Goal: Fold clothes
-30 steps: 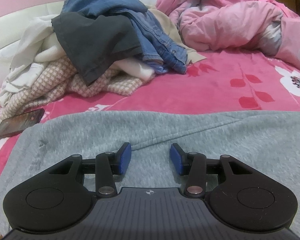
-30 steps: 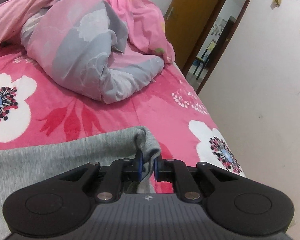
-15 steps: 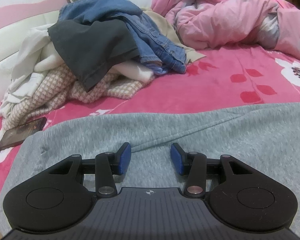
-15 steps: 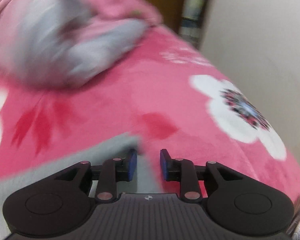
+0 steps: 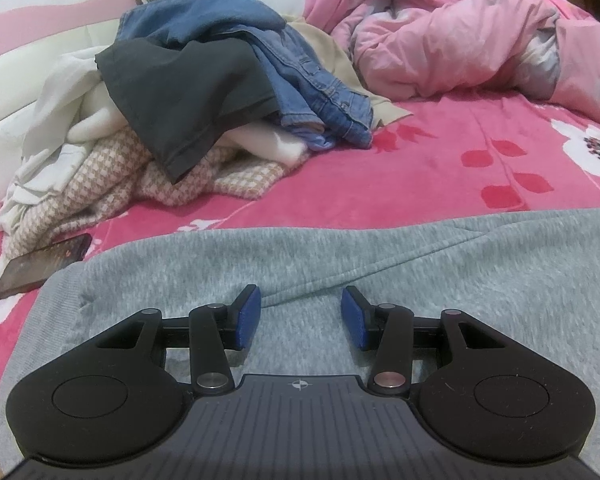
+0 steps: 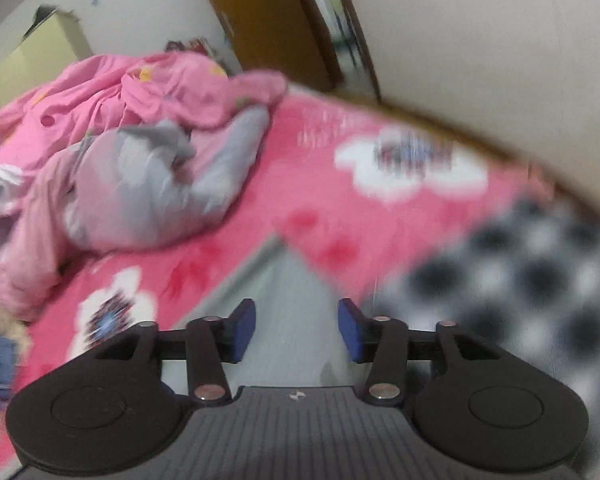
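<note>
A grey fleece garment lies spread flat across the near part of the pink flowered bed. My left gripper hovers over it, open, its blue pads apart with nothing between them. In the blurred right wrist view the same grey garment shows as a pointed corner on the bedspread. My right gripper sits above that corner with its jaws opening and no cloth pinched between the pads.
A heap of unfolded clothes, with denim, dark grey, white and checked pieces, sits at the back left. A phone lies by the garment's left edge. A crumpled pink duvet fills the back right. A black-and-white checked cloth is at the right.
My right gripper let go of the grey garment's corner, opened, rolled and swung away across the bed. The left gripper stayed where it was, still open.
</note>
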{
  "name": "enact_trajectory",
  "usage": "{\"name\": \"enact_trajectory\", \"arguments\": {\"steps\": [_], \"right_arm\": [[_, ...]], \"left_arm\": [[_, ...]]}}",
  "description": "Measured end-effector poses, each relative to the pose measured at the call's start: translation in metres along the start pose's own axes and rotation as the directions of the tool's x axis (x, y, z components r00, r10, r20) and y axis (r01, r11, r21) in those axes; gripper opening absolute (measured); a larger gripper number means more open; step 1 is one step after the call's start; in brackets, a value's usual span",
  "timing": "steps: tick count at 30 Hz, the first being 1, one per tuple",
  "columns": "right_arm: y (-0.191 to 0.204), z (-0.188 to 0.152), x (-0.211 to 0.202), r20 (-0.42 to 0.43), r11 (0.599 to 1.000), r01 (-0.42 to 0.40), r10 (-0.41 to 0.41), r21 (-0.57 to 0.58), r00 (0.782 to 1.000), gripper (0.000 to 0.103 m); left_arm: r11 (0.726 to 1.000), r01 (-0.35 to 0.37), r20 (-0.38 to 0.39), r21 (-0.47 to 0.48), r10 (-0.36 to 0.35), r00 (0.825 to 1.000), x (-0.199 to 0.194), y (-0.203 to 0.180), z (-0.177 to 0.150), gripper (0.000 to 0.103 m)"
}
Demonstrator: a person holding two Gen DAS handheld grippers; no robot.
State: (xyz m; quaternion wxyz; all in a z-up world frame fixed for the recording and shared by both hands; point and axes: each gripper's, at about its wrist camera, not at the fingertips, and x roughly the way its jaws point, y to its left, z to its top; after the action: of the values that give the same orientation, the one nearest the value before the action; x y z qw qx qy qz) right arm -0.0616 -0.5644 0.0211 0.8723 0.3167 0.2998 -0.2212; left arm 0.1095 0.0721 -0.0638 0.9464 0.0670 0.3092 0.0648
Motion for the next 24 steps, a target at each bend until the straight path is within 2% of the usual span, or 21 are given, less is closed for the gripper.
{"name": "enact_trajectory", "arguments": {"steps": [2,3,7,10,11,12,15,20,24], "right_arm": [[-0.013,-0.02,0.002,-0.076,0.994,-0.031,0.04,0.108,0.996,0.05],[-0.016,-0.025,0.007,-0.105,0.991,-0.014,0.028,0.131,0.994,0.049],[-0.024,-0.032,0.022,-0.106,0.98,0.104,-0.087,0.167,0.991,0.048],[-0.026,-0.029,0.026,-0.07,0.977,0.119,-0.108,0.179,0.992,0.032],[-0.026,-0.028,0.027,-0.062,0.977,0.125,-0.116,0.174,0.991,0.02],[-0.025,-0.027,0.028,-0.058,0.977,0.137,-0.129,0.162,0.99,0.013],[-0.019,-0.031,0.024,-0.042,0.98,0.173,-0.17,0.097,0.985,0.006],[0.012,-0.024,0.023,0.069,0.962,0.255,-0.249,-0.101,0.966,0.004],[0.025,-0.008,0.026,0.12,0.944,0.292,-0.275,-0.156,0.954,0.004]], "left_arm": [[1.0,0.001,0.002,-0.002,-0.001,1.0,0.0,0.0,0.0,0.046],[1.0,0.002,0.002,-0.003,-0.002,1.0,0.0,0.001,-0.001,0.046],[1.0,0.015,-0.001,-0.017,-0.015,1.0,0.001,0.004,0.0,0.046],[0.999,0.022,-0.001,-0.027,-0.022,1.0,0.002,0.005,0.0,0.046],[0.999,0.022,0.001,-0.027,-0.022,1.0,0.002,0.005,-0.001,0.046],[0.999,0.023,0.002,-0.026,-0.023,1.0,0.002,0.005,-0.001,0.046],[0.999,0.025,0.004,-0.028,-0.025,1.0,0.002,0.006,-0.002,0.046],[0.999,0.025,0.01,-0.03,-0.025,1.0,0.003,0.006,-0.002,0.046],[0.999,0.025,0.015,-0.03,-0.025,1.0,0.003,0.005,-0.003,0.046]]}}
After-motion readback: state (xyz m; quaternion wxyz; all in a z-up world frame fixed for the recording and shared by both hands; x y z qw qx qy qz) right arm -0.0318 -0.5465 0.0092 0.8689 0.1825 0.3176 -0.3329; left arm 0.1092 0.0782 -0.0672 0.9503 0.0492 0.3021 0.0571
